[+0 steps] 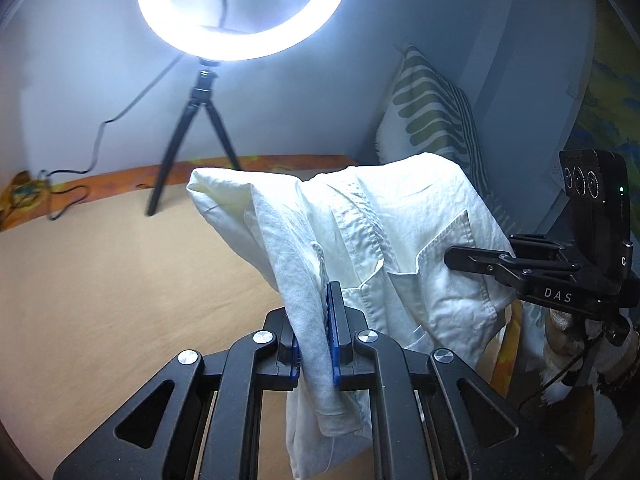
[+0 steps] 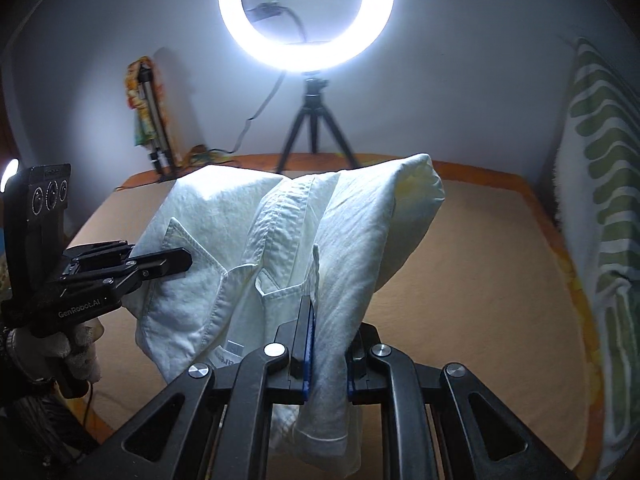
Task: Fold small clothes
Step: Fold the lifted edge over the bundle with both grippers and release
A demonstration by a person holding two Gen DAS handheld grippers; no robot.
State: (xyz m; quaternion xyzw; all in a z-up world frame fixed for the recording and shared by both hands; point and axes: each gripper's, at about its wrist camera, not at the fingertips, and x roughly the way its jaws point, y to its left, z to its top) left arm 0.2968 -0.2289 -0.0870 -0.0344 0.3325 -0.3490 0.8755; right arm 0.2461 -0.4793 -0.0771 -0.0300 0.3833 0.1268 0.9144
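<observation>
My left claw: pressed together on a bunched fold of the white shirt, cloth pinched between the blue pads and a tail hanging below them.
My right claw: also clamped on a gathered fold of the same shirt, with a hem drooping under the jaws.
Shirt: lifted clear between my two claws, draped ahead of each one; placket and chest pocket face the cameras, and one puffed part juts out beyond the grip, towards the wall.
Below the claws: the tan bed sheet, well under the hanging cloth.
Beyond the shirt: a ring light on its small tripod stands at the far edge of the bed, its cable trailing along that edge.
To the far side: a leaf-print pillow leans upright against the wall.
Risk, slipping: I judge each grip holds only a bunch of thin fabric, so a quick swing could pull a fold free and drop one side.
Risk, bad lay: the shirt is crumpled, so lowering it as it hangs would likely trap creases or a doubled sleeve.
Risk, snagging: carrying it too far forward could brush the tripod or its cable.
</observation>
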